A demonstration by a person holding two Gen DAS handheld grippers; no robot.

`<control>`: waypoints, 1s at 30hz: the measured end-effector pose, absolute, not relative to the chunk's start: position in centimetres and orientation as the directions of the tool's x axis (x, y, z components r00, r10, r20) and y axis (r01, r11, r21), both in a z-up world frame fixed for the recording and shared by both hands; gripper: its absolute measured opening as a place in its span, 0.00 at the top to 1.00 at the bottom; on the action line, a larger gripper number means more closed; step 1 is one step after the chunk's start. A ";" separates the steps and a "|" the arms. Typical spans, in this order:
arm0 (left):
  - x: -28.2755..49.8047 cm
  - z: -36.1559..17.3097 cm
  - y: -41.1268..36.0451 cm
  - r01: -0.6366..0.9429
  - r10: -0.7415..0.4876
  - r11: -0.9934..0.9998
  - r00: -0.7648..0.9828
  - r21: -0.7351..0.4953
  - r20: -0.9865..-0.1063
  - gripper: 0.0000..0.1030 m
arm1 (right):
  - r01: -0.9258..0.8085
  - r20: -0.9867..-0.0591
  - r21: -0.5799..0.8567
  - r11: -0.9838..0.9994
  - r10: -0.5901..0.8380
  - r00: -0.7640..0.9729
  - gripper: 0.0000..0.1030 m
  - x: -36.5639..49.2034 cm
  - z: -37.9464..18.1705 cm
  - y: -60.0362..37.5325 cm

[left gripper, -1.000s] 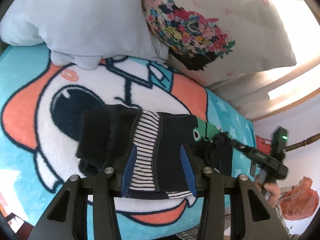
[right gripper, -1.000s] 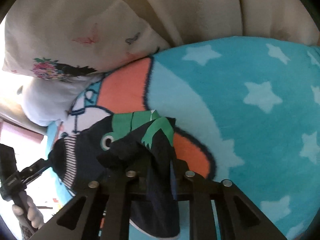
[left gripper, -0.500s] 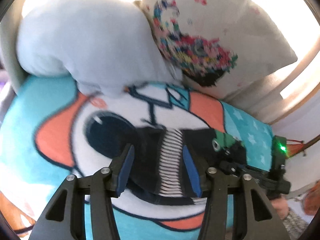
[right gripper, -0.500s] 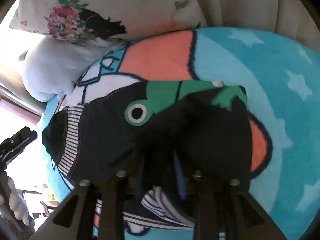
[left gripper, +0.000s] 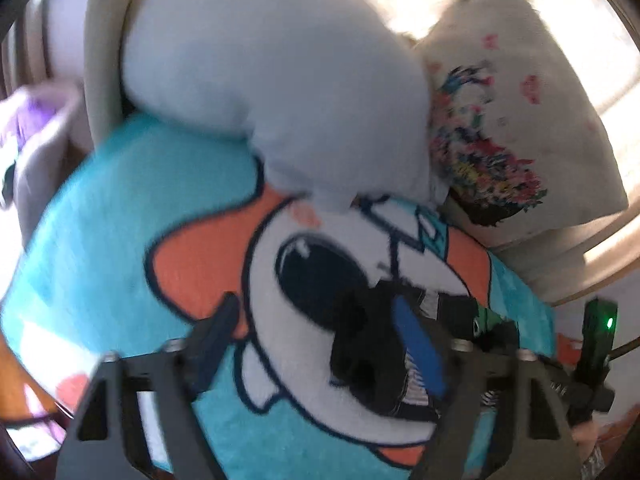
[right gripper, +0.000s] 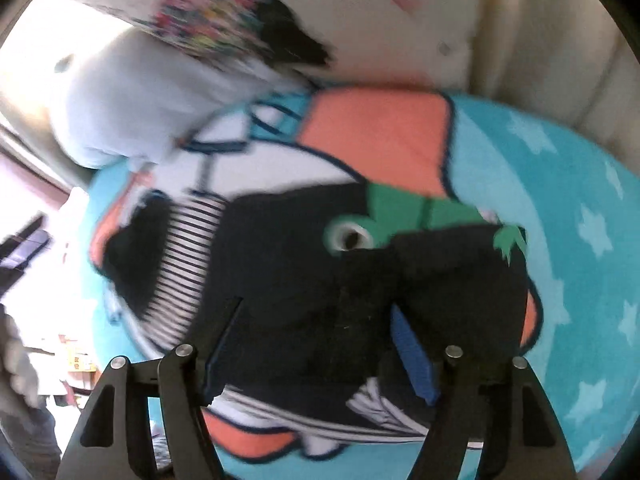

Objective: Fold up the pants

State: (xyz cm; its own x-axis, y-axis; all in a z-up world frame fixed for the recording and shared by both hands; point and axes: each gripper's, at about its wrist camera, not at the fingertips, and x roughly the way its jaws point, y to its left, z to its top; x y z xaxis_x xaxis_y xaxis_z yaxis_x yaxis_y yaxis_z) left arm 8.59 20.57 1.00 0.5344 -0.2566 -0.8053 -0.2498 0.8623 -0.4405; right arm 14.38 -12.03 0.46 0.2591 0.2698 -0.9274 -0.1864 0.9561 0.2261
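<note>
- Here, nearest us, our left claw (left gripper: pixel 326 344) hangs spread wide with nothing between its fingers, just above the waist end of the pants (left gripper: pixel 380 360).
- Our right claw (right gripper: pixel 316 344) is likewise spread and empty over the other end of the pants (right gripper: pixel 304 272).
- The pants lie as a compact dark bundle in the middle of the blanket (right gripper: pixel 560 208) on the bed, striped lining and green frog print showing.
- We judge the folding nearly finished; perhaps only smoothing remains.
- Farther off, by the head edge, lie a pale pillow (left gripper: pixel 280 80) and a floral pillow (left gripper: pixel 520 120).
</note>
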 end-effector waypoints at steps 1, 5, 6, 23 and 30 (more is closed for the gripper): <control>8.5 0.2 20.8 -0.258 -0.278 0.853 0.512 -0.454 -0.813 0.54 | -0.201 -0.927 0.248 0.948 0.292 0.235 0.25 15.0 0.7 -11.2; 7.6 -2.1 21.3 -0.267 -0.324 0.834 0.472 -0.483 -0.820 0.66 | -0.232 -0.935 0.263 0.936 0.306 0.176 0.25 17.0 1.0 -7.4; 7.4 -2.3 21.4 -0.266 -0.329 0.832 0.469 -0.486 -0.820 0.66 | -0.231 -0.942 0.233 0.945 0.278 0.186 0.25 17.4 1.2 -6.2; 8.5 -2.0 20.3 -0.174 -0.415 0.828 0.448 -0.533 -0.792 0.63 | -0.029 -0.950 0.014 0.999 0.022 0.310 0.25 15.4 2.8 -16.9; 9.2 -1.8 17.2 -0.122 -0.440 0.841 0.414 -0.527 -0.797 0.62 | 0.065 -0.966 0.060 0.996 0.041 0.254 0.46 14.0 -0.7 -19.4</control>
